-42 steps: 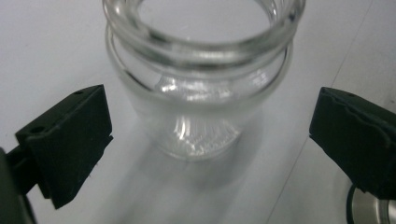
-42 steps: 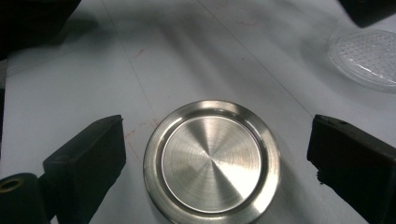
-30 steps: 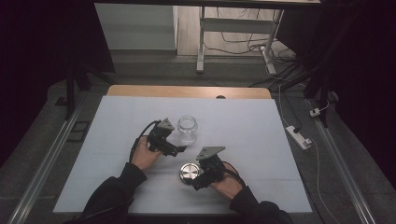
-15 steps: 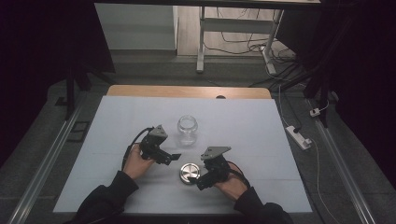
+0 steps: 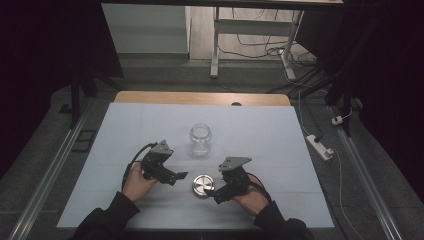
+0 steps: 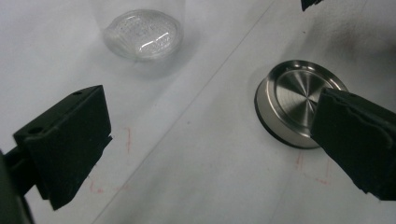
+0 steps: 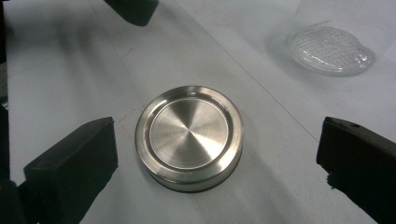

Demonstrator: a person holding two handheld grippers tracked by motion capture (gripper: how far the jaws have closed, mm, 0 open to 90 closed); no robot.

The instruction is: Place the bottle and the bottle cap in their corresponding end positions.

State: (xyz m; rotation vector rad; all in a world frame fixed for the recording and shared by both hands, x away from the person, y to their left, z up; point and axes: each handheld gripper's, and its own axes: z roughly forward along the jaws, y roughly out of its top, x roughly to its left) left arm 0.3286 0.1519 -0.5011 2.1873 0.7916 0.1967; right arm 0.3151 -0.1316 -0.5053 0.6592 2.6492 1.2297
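Two things matter on the white tabletop (image 5: 280, 130): a clear glass jar (image 5: 200, 139) standing upright toward the middle, and a round brushed-metal lid (image 5: 202, 184) lying flat nearer the person, a little right of the jar and well apart from it. The jar's mouth is open, nothing on it.

Both tools are near the lid. The left tool (image 5: 176, 176) sits just left of it, jaws spread wide with nothing between them; from its own camera the lid (image 6: 299, 105) lies partly behind the right-hand jaw, and the jar (image 6: 142, 33) stands farther off. The right tool (image 5: 216, 196) comes in from the near right, its jaws also parted and holding nothing. In the right gripper view the lid (image 7: 189, 136) lies squarely between the two black jaws, with bare tabletop on either side, so neither jaw touches it, and the jar's patterned base (image 7: 331, 49) shows at the far right.

As I read it, the job is to pick up the lid and put it on the jar, and very little of that is done. The lid is not yet grasped, let alone lifted or seated. The right tool looks lined up for the grasp; closing on the lid, carrying it over the jar's mouth and fitting it all remain, perhaps with the left tool steadying the glass.
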